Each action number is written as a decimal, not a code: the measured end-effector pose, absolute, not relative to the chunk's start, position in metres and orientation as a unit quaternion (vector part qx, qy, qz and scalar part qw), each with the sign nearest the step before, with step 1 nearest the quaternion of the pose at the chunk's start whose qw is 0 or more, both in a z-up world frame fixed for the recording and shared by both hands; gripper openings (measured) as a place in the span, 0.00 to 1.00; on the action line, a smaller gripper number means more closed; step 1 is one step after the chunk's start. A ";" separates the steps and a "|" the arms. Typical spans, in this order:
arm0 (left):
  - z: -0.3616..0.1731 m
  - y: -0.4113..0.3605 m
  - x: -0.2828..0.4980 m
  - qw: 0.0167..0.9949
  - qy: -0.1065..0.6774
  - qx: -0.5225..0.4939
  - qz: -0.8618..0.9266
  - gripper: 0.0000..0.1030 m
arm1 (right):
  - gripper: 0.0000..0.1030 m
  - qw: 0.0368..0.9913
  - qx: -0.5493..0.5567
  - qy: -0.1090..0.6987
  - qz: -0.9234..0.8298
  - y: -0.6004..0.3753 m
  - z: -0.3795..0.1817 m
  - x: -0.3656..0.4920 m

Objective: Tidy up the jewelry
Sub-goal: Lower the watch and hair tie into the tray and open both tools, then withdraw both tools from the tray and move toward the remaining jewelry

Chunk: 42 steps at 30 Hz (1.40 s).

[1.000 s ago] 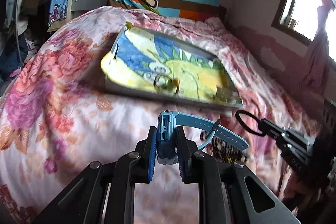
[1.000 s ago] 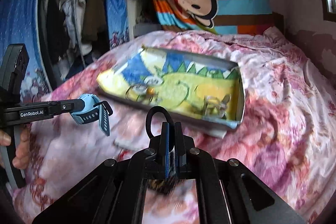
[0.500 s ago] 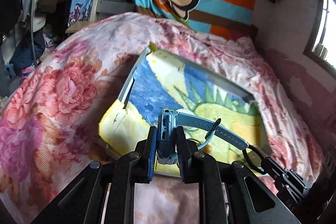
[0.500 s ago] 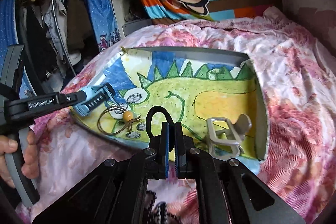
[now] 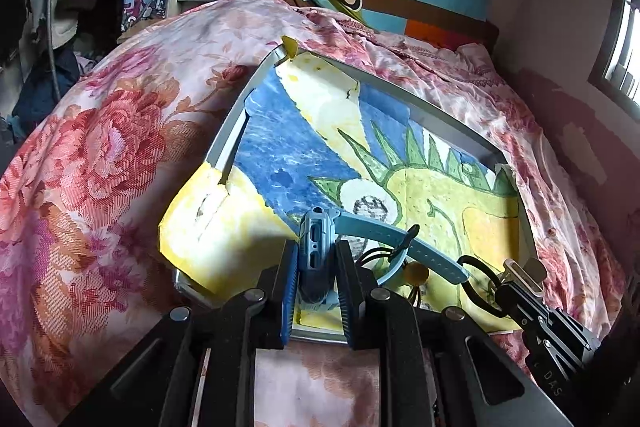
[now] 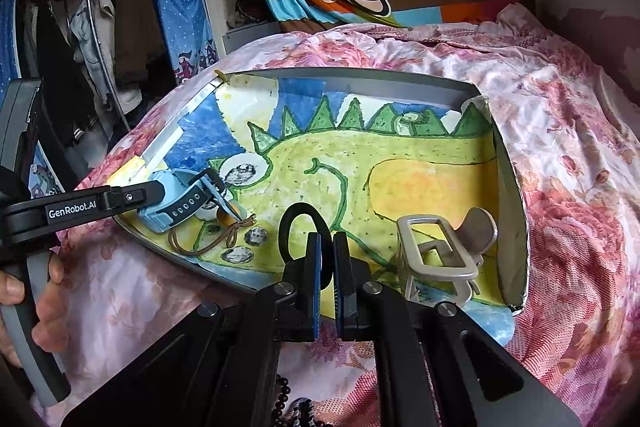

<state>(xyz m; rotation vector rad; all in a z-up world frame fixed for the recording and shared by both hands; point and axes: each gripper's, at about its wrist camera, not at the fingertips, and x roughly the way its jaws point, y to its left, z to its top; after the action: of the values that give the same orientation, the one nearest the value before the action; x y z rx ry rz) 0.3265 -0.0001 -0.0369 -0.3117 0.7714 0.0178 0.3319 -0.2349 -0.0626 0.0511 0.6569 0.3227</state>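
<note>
Pinching a blue watch [image 5: 316,255] by its case, the left gripper [image 5: 316,291] hangs over the tray's [image 6: 360,77] near left corner, strap trailing right toward a beaded cord [image 6: 224,227]. The right gripper [image 6: 326,267], nearer the middle, clamps a black hair tie [image 6: 304,227], loop standing ahead of the fingers. A beige clip [image 6: 440,251] lies just right of it.

1. Left gripper [image 5: 316,263]: two black angular fingers, blue ribbed pads [image 5: 289,291] on their inner faces, a round silver screw behind each pad
2. Its side, seen from the right wrist view, is black with white "GenRobot.AI" lettering, on a grey-edged handle
3. Right gripper [image 6: 326,267]: matching black fingers, blue pads, silver screws
</note>
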 end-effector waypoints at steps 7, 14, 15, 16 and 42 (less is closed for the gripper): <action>-0.030 0.004 0.318 0.913 0.375 -0.158 0.010 0.56 | 0.29 0.941 0.028 0.306 0.143 -0.245 -0.052 0.321; 0.004 0.007 0.292 0.930 0.331 -0.157 0.002 0.82 | 0.59 0.957 0.044 0.262 0.118 -0.260 -0.018 0.292; 0.011 0.007 0.285 0.934 0.324 -0.151 0.001 0.87 | 0.67 0.959 0.047 0.255 0.114 -0.262 -0.012 0.286; 0.018 0.006 0.278 0.938 0.313 -0.146 0.002 0.89 | 0.72 0.962 0.049 0.245 0.110 -0.265 -0.006 0.279; 0.087 -0.016 0.090 0.983 0.170 -0.073 0.011 1.00 | 0.98 0.993 0.044 0.075 0.086 -0.303 0.070 0.075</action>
<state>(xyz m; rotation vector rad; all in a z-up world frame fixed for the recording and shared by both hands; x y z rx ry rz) 0.0901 -0.0165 0.0870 -0.1465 0.3419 0.0225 0.0751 -0.3032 0.0700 0.0891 0.1502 0.1717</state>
